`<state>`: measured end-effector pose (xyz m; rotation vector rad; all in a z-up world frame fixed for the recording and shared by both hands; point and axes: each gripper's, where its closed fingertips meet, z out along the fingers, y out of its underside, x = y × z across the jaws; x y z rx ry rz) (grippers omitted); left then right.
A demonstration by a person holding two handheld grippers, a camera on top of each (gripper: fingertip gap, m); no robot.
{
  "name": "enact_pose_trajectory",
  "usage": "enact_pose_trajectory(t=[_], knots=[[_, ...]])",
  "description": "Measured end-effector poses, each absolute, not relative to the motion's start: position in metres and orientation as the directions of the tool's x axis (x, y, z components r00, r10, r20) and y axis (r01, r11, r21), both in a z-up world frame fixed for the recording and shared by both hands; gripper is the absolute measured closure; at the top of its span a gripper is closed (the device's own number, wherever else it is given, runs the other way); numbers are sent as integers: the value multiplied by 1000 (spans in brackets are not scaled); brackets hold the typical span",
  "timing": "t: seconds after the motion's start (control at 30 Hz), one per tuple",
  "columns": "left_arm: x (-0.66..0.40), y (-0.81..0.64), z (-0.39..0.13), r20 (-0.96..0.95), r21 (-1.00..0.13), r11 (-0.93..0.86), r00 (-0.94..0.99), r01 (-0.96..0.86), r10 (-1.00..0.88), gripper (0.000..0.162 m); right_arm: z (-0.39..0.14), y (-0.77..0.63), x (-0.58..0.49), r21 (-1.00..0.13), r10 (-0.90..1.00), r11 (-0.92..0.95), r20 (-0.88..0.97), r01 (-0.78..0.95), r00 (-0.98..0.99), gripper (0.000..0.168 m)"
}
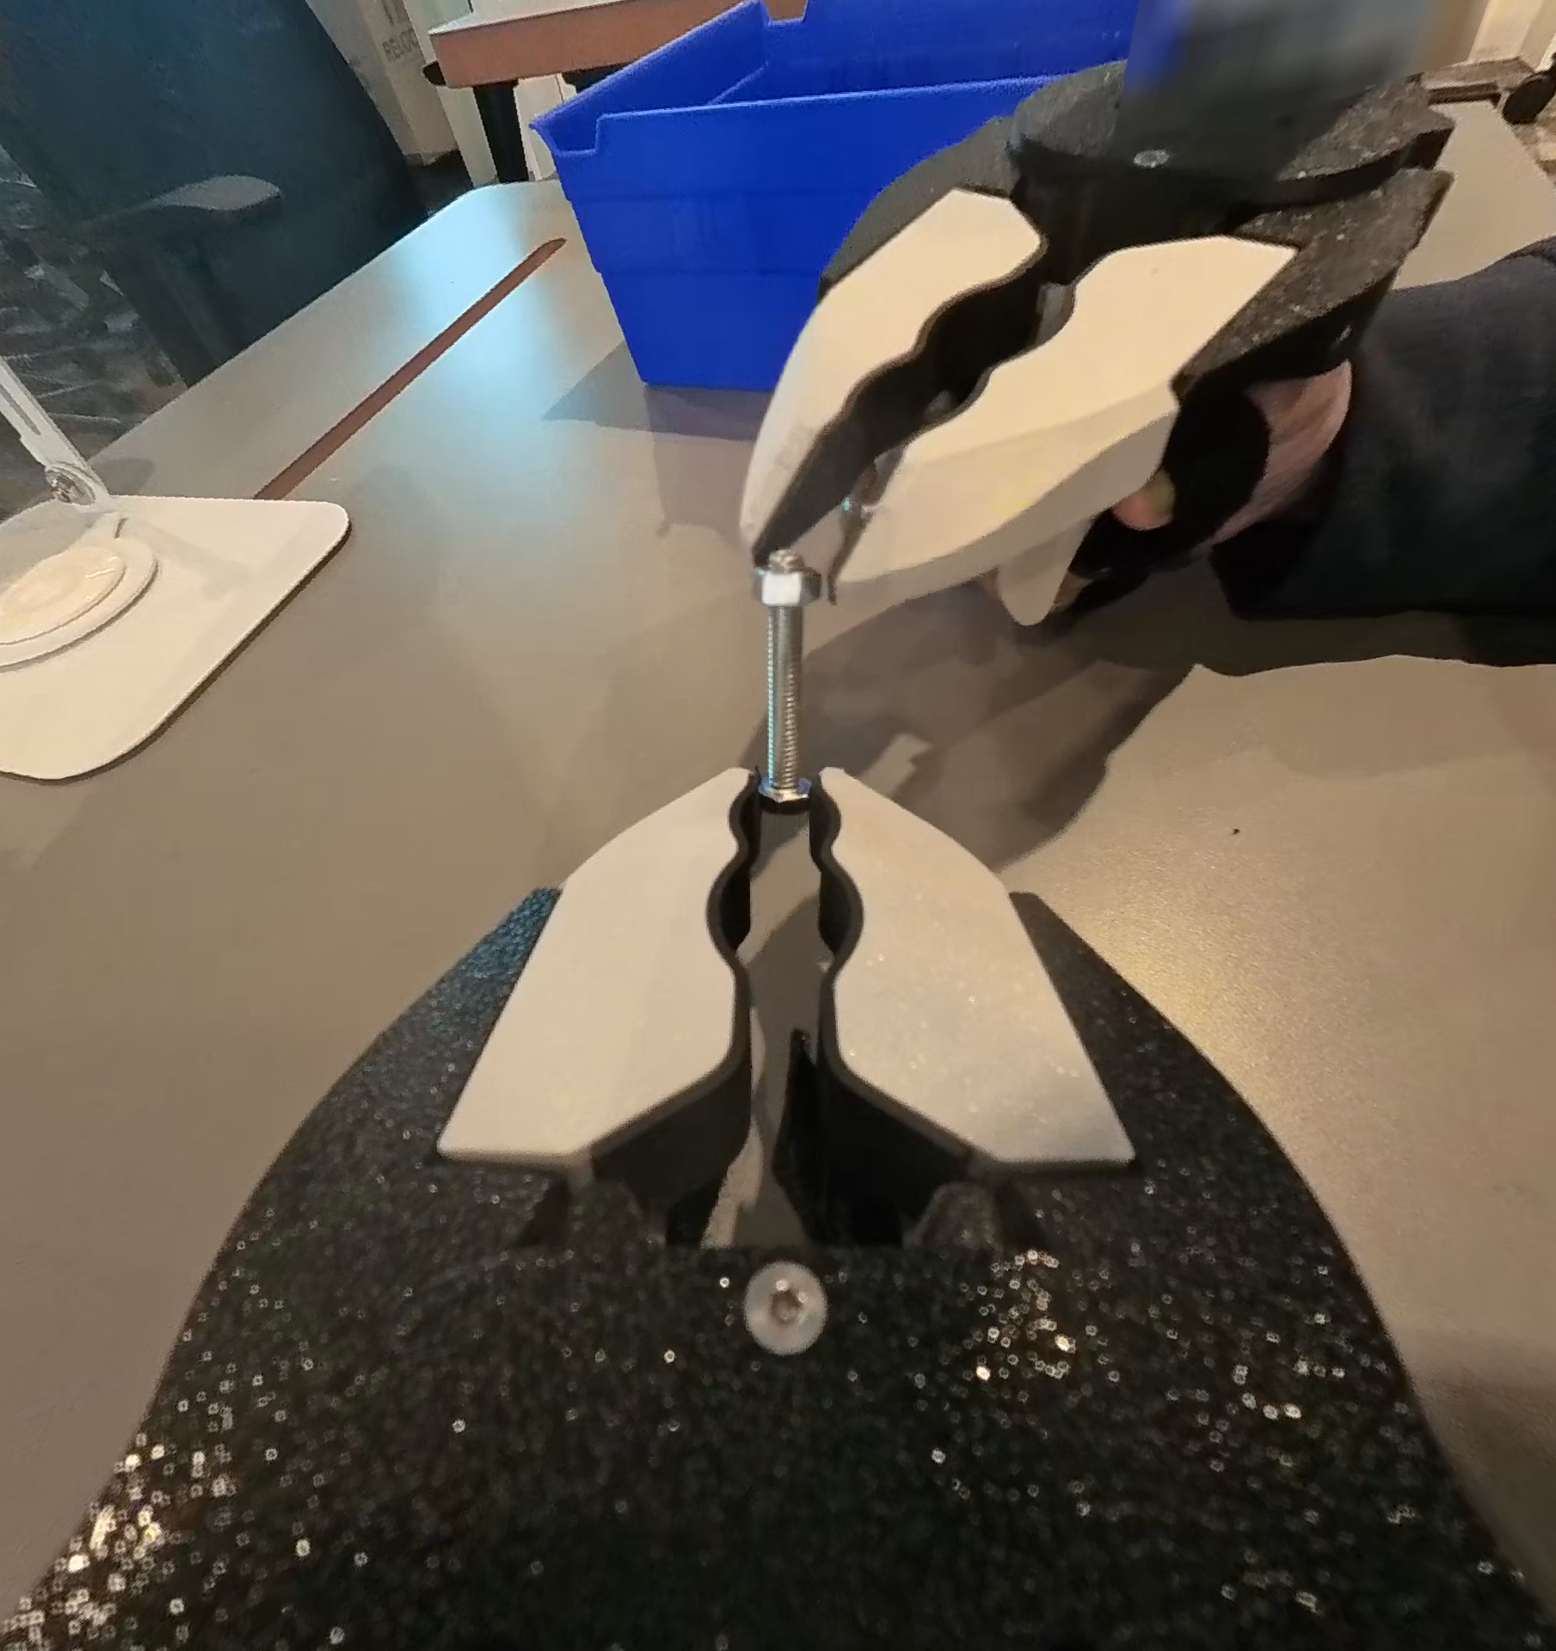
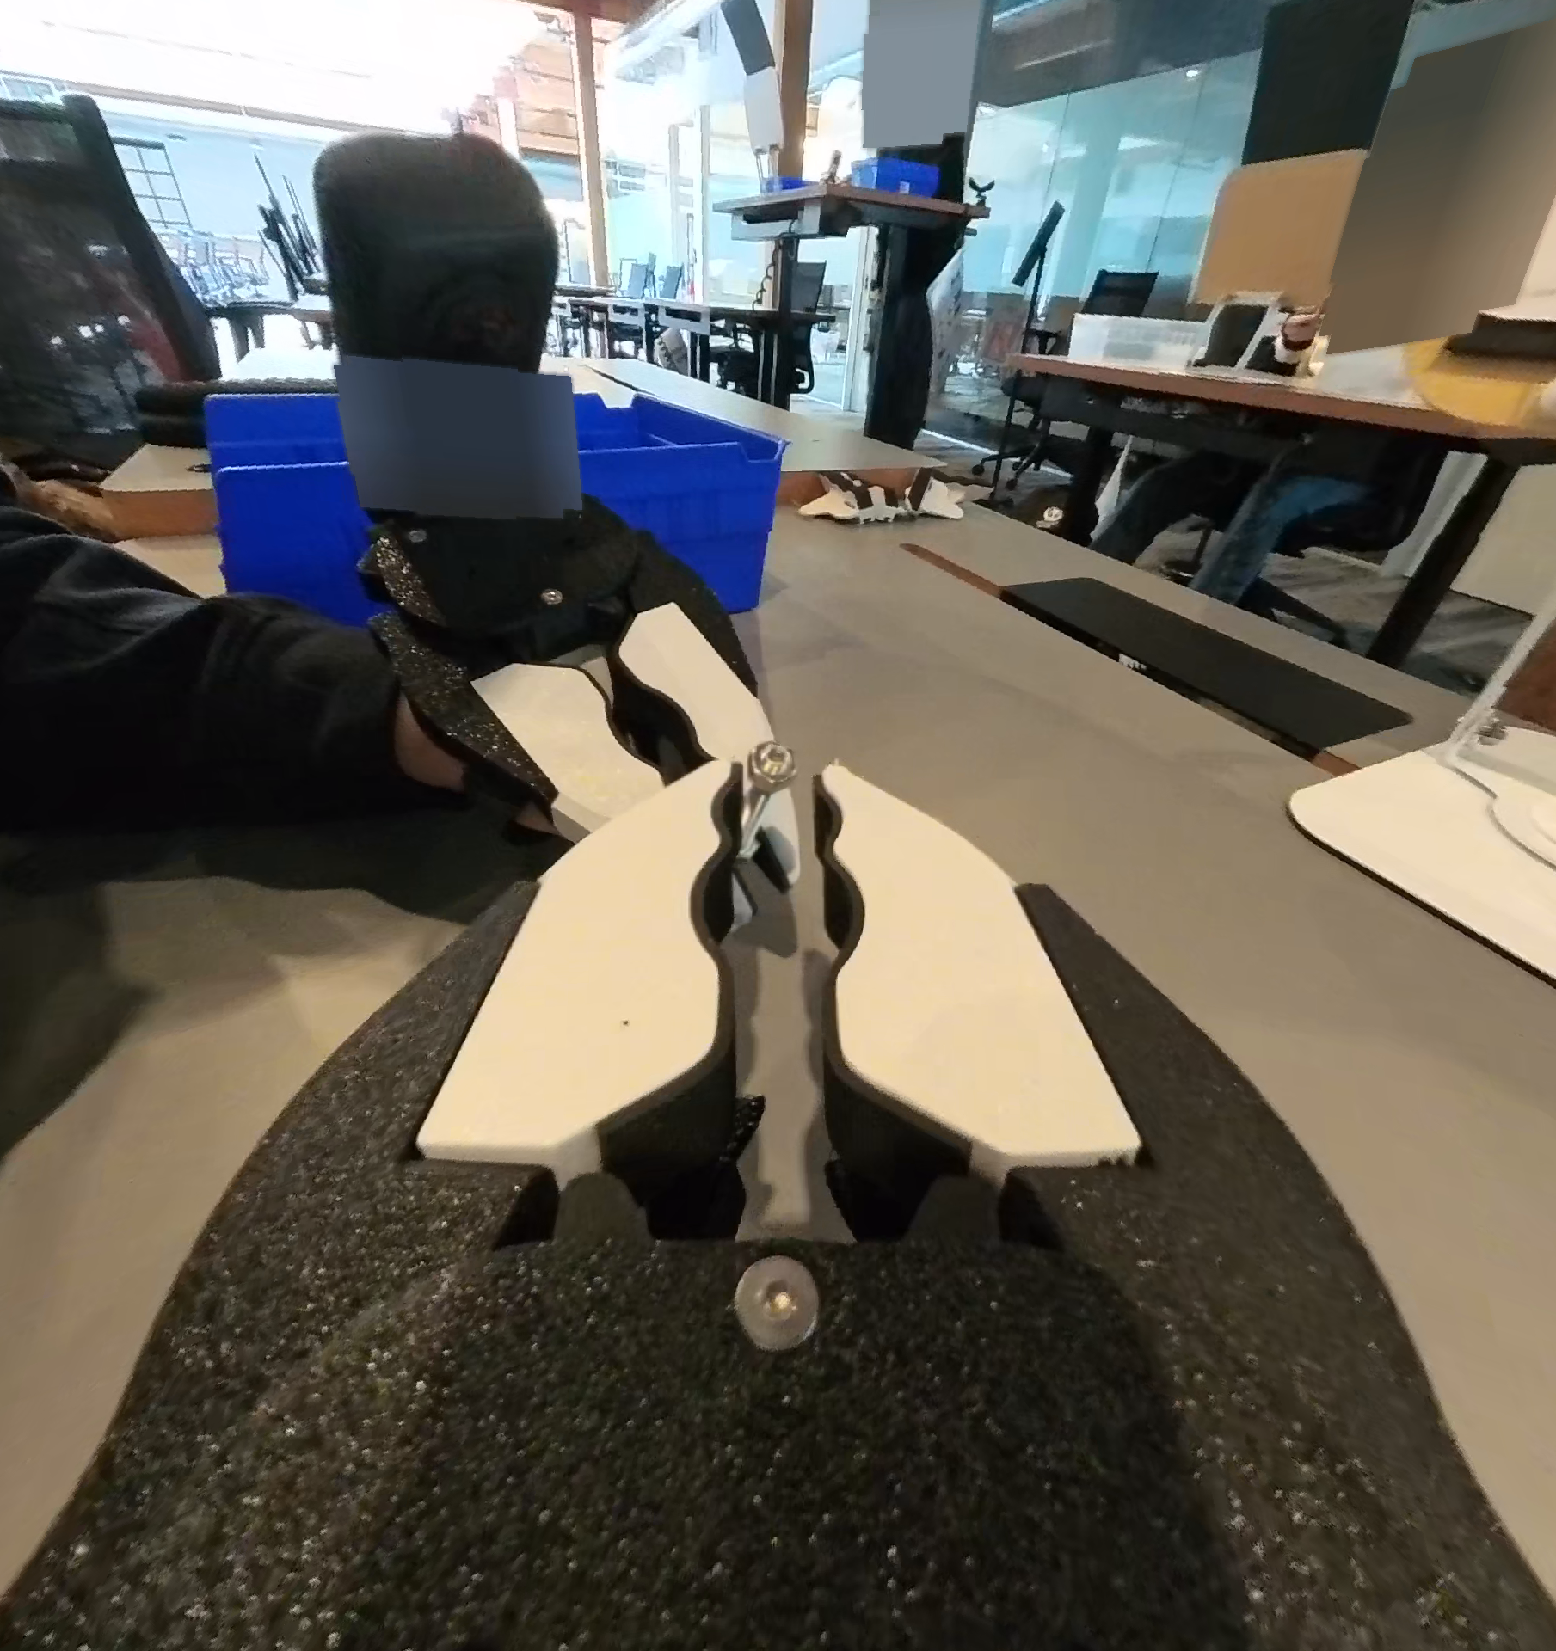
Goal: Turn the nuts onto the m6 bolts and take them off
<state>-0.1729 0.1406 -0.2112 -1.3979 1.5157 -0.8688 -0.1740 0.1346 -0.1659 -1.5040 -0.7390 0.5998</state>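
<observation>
The left gripper (image 1: 783, 791) was clamped on the bolt (image 1: 780, 692) by its head, shank upright above the grey table (image 1: 399, 893). The nut (image 1: 783, 585) sat at the bolt's top end. The right gripper (image 1: 796, 558) hung directly over the bolt, jaws narrow, about the nut; actual contact could not be confirmed.

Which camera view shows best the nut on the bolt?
The left wrist view: the nut sits in side profile at the far end of the bolt, under the right gripper. The right wrist view shows the nut only end-on.
</observation>
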Motion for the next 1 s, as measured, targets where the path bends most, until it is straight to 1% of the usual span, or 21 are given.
enact_pose_trajectory(t=[0.07,0.13,0.2,0.27,0.37,0.43,0.53,0.6,0.63,0.67,0.7,0.77,0.9,1.0], knots=[[-173,141,-211,-139,-917,124,14,-379,-990,152,-167,130,-178,-995,780,-7,59,103,624,158],[-173,141,-211,-139,-917,123,13,-380,-990,152,-167,121,-184,-995,826,-11,48,101,562,167],[-173,141,-211,-140,-917,124,13,-379,-990,152,-163,119,-183,-996,831,1,47,84,554,167],[-173,141,-211,-139,-917,124,13,-380,-990,152,-160,122,-179,-998,814,12,50,69,579,167],[-173,141,-211,-138,-917,123,13,-379,-990,152,-159,129,-174,-998,780,15,47,56,624,161],[-173,141,-211,-138,-917,123,13,-379,-990,152,-163,133,-172,-997,758,10,56,74,650,156],[-173,141,-211,-138,-917,123,13,-379,-990,152,-166,133,-175,-996,759,9,64,88,648,154],[-173,141,-211,-137,-918,122,13,-378,-990,152,-164,127,-180,-996,790,13,62,83,610,157],[-173,141,-211,-136,-918,121,14,-378,-991,152,-164,122,-183,-996,814,13,59,83,577,164],[-173,141,-211,-136,-918,121,13,-378,-991,152,-163,120,-183,-997,823,8,52,79,566,167],[-173,141,-211,-136,-918,121,13,-378,-991,152,-162,122,-182,-997,816,5,47,74,576,166],[-173,141,-211,-137,-918,122,13,-379,-991,152,-161,126,-177,-998,793,7,42,59,608,164],[-173,141,-211,-135,-918,120,14,-378,-991,152,-165,134,-172,-998,763,-16,26,58,646,153],[-173,141,-211,-136,-918,121,14,-378,-991,152,-168,131,-177,-997,779,-18,34,76,626,153]])
